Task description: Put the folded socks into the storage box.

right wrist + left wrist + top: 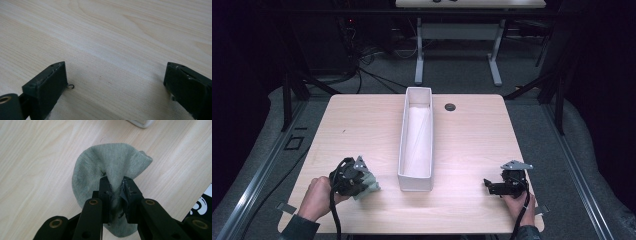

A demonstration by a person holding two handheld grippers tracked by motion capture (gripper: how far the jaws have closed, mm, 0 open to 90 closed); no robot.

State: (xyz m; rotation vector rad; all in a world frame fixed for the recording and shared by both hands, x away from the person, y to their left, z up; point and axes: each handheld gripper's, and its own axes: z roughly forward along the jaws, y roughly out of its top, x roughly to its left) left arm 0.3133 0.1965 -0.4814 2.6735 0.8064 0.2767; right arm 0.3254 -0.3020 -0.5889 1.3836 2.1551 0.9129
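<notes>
The left tongs point(362, 182) sit low over the near left part of the pale wooden desk point(472, 145), held by the person's left hand point(316, 197). Their two black jaws are pressed together on a bunched fold of a soft grey-green knitted cloth point(110, 175), which looks like a sock. In the left gripper view the cloth fans out ahead of the jaws and lies on the desk, while a smaller part of it hangs behind them. In the high view the cloth point(371, 184) shows just ahead of these tongs, on the side toward the box.

A long, narrow white open box point(416, 175) stands between the two tongs, running away from the person along the middle of the desk; its near end is close to the right of the left tongs. A small dark round fitting point(450, 106) is set in the desk far ahead, just right of the box's far end.

The right tongs point(491, 186), held in the right hand point(523, 206), rest at the near right of the desk, well apart from the box. In the right gripper view their jaws stand wide apart point(116, 82) with bare wood between them.
</notes>
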